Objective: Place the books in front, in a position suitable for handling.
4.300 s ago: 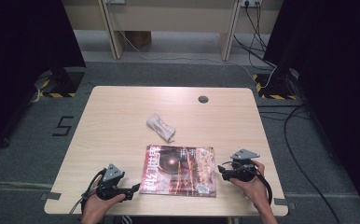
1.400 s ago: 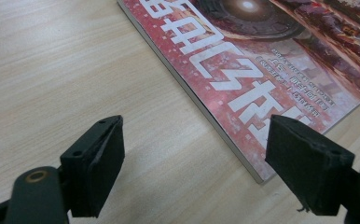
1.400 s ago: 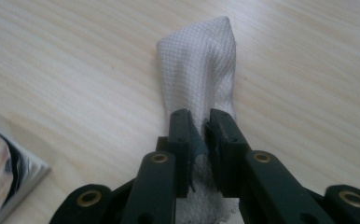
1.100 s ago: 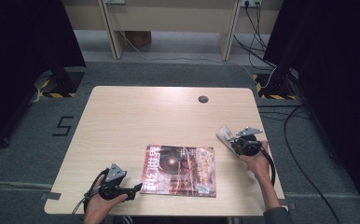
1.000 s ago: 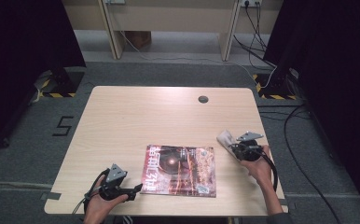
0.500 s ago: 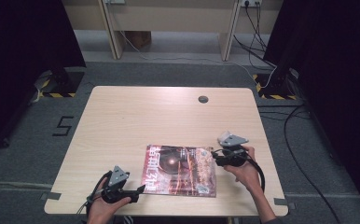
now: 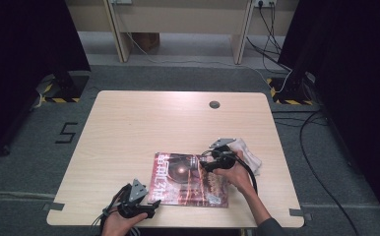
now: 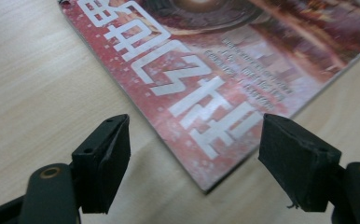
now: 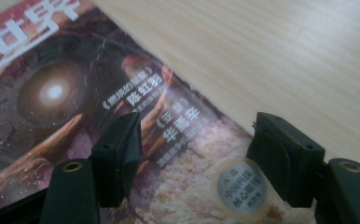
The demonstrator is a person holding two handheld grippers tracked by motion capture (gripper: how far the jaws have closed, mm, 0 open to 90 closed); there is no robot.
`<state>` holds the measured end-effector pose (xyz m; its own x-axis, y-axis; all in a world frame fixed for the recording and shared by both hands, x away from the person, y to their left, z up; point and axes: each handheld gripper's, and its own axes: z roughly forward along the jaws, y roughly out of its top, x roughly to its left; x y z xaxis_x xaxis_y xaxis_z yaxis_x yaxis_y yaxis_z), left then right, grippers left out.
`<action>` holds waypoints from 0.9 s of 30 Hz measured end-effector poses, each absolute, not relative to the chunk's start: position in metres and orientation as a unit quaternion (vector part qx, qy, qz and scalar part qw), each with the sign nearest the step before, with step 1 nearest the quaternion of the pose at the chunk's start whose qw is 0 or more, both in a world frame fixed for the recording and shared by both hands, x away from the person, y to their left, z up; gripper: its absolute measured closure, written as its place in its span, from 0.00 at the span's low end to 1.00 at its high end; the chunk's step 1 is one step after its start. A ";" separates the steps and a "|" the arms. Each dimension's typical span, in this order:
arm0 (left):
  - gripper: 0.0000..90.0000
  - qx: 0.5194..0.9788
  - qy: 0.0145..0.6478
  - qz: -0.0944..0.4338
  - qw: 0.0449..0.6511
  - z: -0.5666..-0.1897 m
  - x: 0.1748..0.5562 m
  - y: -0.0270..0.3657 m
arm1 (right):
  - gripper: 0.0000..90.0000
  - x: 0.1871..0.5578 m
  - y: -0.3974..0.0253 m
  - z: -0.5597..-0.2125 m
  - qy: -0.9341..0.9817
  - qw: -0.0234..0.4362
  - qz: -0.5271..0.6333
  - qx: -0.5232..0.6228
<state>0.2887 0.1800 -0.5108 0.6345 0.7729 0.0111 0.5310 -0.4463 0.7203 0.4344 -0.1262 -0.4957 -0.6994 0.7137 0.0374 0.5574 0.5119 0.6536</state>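
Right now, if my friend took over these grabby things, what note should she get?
Left gripper: open, low at the magazine's near left corner, one jaw on each side of that corner, holding nothing.
Right gripper: open, over the magazine's far right part, holding nothing.
The white wrapped bundle lies on the table just right of the magazine, behind the right hand.
Done: bundle lies off to the side, magazine lies flat and shut.
Left: probably gripping the magazine next. Neither gripper has closed on it yet.
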 end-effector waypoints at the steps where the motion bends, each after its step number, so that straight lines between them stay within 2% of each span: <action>1: 0.24 0.833 0.391 0.172 0.352 -0.511 0.289 0.180 | 0.37 0.434 -0.126 -0.496 0.861 0.119 0.328 0.369; 10: 0.23 0.832 0.388 0.207 0.337 -0.510 0.299 0.183 | 0.38 0.420 -0.131 -0.498 0.872 0.129 0.315 0.351; 16: 0.19 0.811 0.423 0.234 0.330 -0.512 0.330 0.188 | 0.34 0.401 -0.133 -0.495 0.884 0.113 0.305 0.337; 20: 0.22 0.796 0.442 0.250 0.328 -0.513 0.346 0.187 | 0.38 0.392 -0.136 -0.493 0.885 0.109 0.300 0.338; 22: 0.26 0.797 0.444 0.253 0.321 -0.514 0.351 0.182 | 0.36 0.397 -0.140 -0.490 0.877 0.122 0.310 0.346; 27: 0.25 0.800 0.437 0.227 0.341 -0.511 0.339 0.174 | 0.33 0.417 -0.152 -0.490 0.853 0.146 0.315 0.389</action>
